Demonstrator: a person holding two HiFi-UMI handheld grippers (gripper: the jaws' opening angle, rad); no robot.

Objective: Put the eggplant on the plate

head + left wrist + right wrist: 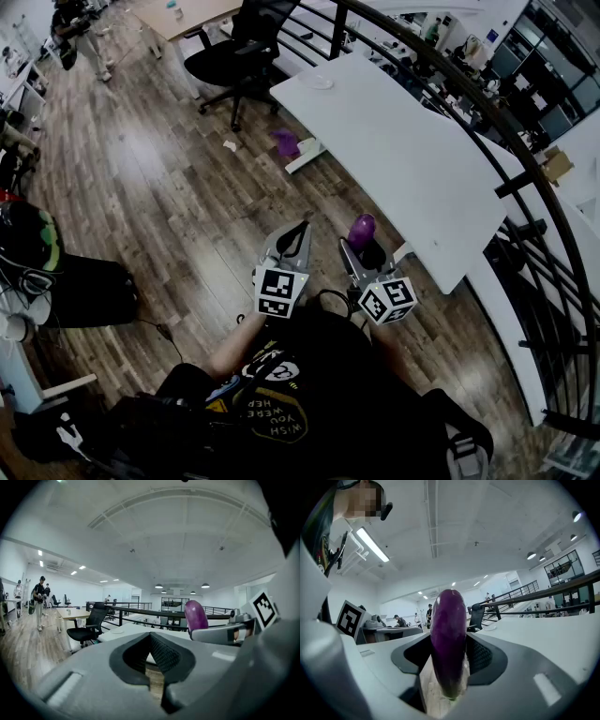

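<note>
The eggplant (448, 634) is held upright in the right tongs (362, 251), gripped low on its body, with the rounded tip left free above. The left tongs (151, 649) are closed on nothing. The eggplant is judged light, glossy and slightly yielding, so a hold nearer the middle would be steadier. The plate (322, 82) lies far off on the white surface (412, 169).

Office: white desk (394, 150), swivel chair (239, 56)

Bright even office light from ceiling strips (371, 544), strong fisheye bending, black vignetted corners, close foreground soft
</note>
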